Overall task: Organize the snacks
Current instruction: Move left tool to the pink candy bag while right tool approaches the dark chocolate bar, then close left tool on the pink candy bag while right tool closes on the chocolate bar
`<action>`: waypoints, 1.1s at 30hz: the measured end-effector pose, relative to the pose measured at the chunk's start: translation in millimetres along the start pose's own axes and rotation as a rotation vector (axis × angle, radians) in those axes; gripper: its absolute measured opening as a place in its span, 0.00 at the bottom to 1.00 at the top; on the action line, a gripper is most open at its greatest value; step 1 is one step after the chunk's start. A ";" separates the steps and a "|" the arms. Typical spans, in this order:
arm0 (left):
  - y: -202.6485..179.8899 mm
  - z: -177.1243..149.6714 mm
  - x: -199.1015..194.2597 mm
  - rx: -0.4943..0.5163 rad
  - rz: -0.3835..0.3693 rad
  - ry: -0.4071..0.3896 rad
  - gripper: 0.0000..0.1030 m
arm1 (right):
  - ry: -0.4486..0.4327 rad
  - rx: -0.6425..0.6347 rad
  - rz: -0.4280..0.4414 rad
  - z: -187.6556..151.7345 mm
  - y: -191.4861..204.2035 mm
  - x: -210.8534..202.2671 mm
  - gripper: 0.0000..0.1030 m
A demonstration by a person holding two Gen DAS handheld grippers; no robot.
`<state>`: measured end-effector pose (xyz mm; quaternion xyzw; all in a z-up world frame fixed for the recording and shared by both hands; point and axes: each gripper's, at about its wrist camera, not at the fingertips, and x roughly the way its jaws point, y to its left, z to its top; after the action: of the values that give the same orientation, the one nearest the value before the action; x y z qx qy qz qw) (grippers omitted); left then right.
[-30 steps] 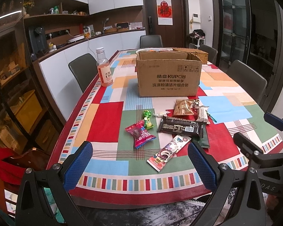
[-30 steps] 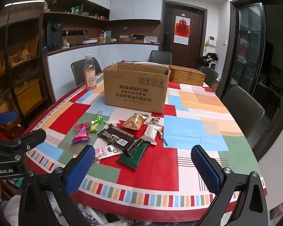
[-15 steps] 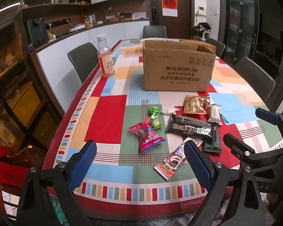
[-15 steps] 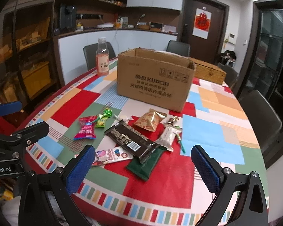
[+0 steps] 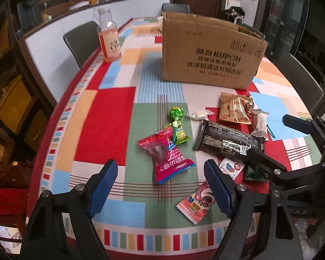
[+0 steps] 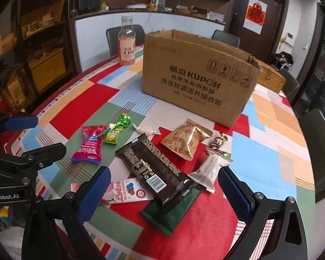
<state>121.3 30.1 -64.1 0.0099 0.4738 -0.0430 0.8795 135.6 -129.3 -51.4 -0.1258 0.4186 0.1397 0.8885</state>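
Your left gripper (image 5: 160, 186) is wide apart and empty; the shiny red candy bag (image 5: 165, 157) lies just ahead, its long side pointing away from you; your right gripper (image 6: 162, 195) is also apart, farther off.

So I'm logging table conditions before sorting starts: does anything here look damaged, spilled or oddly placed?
Nothing is spilled. The snacks lie loose and overlapping: the black wrapper rests askew across the dark green pouch and the pink packet. The cardboard box has a ragged, torn top rim. Both grippers, left and right, are open and empty.
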 end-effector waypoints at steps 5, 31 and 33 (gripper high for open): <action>1.6 8.2 18.6 -0.001 -0.008 0.034 0.76 | 0.065 -0.009 0.053 4.9 -3.3 25.1 0.91; 16.4 25.7 90.6 -0.082 -0.094 0.193 0.50 | 0.249 -0.071 0.195 18.0 9.1 102.6 0.74; 18.1 26.7 91.0 -0.091 -0.097 0.192 0.45 | 0.246 -0.077 0.191 20.7 12.9 105.8 0.72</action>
<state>194.8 40.6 -125.7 -0.0487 0.5572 -0.0627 0.8266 210.2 -95.1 -122.4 -0.1355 0.5286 0.2230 0.8078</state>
